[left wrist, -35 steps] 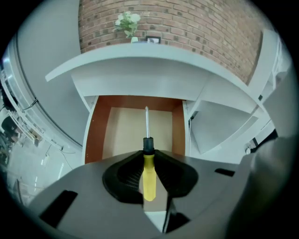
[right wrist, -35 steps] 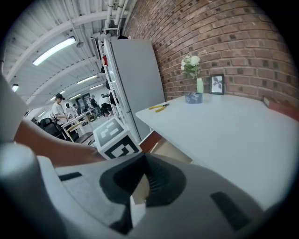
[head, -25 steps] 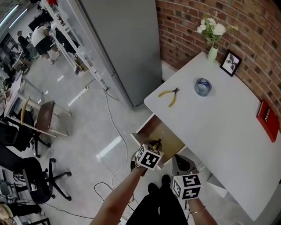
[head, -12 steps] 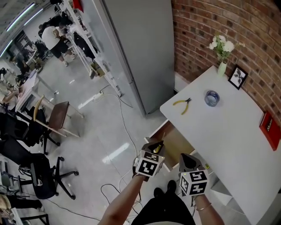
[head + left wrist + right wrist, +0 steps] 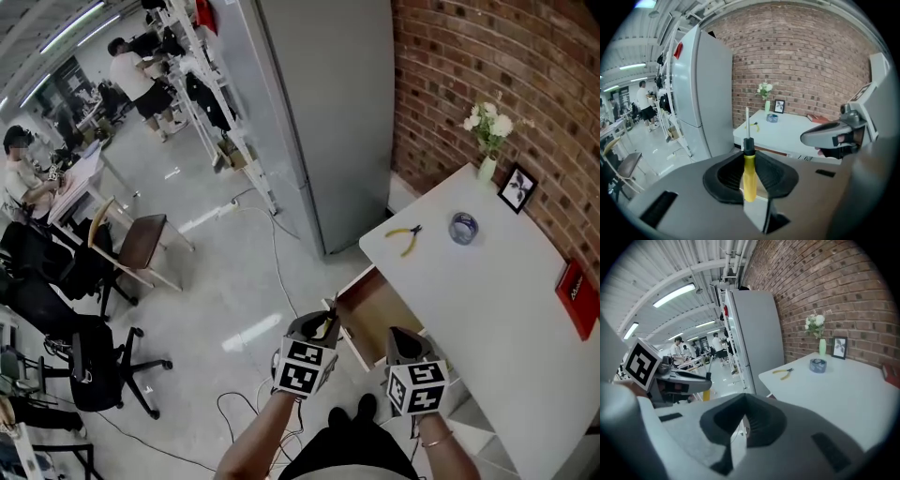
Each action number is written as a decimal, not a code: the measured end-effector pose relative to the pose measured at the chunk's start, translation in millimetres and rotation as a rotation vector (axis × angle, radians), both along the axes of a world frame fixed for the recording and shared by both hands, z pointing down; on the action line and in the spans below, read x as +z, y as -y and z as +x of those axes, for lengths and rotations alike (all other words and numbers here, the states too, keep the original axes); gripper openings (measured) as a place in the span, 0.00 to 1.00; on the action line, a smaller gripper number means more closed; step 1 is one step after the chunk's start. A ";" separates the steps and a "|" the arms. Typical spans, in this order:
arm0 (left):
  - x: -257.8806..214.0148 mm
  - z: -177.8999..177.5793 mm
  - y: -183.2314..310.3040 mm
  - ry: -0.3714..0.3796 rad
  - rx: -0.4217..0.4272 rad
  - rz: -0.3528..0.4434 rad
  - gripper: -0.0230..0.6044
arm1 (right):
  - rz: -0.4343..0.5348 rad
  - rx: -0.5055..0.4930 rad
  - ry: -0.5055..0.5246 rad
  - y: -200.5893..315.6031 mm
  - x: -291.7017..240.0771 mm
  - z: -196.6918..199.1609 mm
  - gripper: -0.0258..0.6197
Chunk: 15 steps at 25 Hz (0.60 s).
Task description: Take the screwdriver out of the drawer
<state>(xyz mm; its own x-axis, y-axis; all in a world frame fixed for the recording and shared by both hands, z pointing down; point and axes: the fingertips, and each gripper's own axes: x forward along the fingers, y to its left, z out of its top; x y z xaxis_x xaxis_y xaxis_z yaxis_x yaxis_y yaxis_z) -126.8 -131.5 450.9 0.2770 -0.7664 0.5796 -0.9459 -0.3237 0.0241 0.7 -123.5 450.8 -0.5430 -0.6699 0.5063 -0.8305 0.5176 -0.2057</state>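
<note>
One yellow screwdriver [image 5: 749, 183] is sitting pinched in the left tongs [image 5: 749, 161], its long metal tip pointing straight out ahead. The right tongs [image 5: 743, 427], just beside, are pressing together on nothing. The screwdriver is hanging outside the open drawer [image 5: 375, 314], just ahead, and the white tabletop [image 5: 506, 300] is lying beyond, to the right.

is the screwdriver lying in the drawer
No, the left hand-held gripper grips the screwdriver by its yellow handle, clear of the open drawer.
</note>
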 end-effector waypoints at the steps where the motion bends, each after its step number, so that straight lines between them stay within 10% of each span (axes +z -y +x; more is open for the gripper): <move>1: -4.4 -4.3 -3.2 0.000 -0.011 0.011 0.14 | 0.003 -0.007 0.000 -0.2 -1.9 -1.8 0.04; 15: -42.6 -55.4 -53.6 -0.046 -0.192 0.091 0.14 | 0.054 -0.086 0.009 -8.3 -28.5 -22.9 0.04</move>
<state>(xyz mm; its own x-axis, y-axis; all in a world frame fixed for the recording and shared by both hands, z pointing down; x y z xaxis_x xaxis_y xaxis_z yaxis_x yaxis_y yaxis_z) -182.2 -77.9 408.3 0.1455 -0.8564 0.4954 -0.9889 -0.1404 0.0477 -22.2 -115.2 422.3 -0.6041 -0.6468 0.4655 -0.7807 0.5976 -0.1828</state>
